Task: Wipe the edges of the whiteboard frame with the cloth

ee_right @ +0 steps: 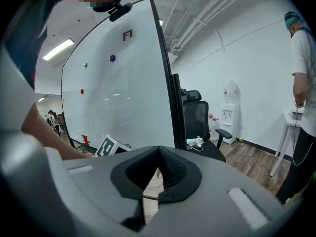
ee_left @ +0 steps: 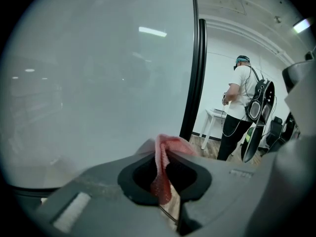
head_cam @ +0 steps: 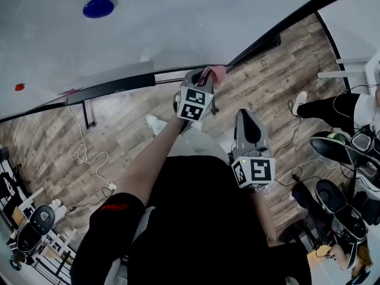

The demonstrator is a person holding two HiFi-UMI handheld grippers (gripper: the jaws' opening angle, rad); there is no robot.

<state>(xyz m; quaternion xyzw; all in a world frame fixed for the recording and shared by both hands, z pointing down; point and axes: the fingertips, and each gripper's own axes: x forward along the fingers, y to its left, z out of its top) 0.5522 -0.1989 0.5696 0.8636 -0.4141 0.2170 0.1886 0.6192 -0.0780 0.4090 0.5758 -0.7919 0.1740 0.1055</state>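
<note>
Wood-plank floor (head_cam: 119,123), grey-brown, w/ a white cable (head_cam: 79,141) looping across it. White walls (ee_right: 256,53); pipes (ee_right: 195,19) along the ceiling, strip light (ee_right: 58,49) lit. Black office chair (ee_right: 198,116) nr water dispenser (ee_right: 230,102) by the wall. Small white side table (ee_left: 213,112), a person (ee_left: 242,98) standing beside it.

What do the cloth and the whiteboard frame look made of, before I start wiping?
Cloth: pink soft fabric, seemingly; it droops in folds and shows a fine dotted weave. Whiteboard frame: black, smooth, slightly glossy strip, likely painted metal or plastic; cannot tell which.
</note>
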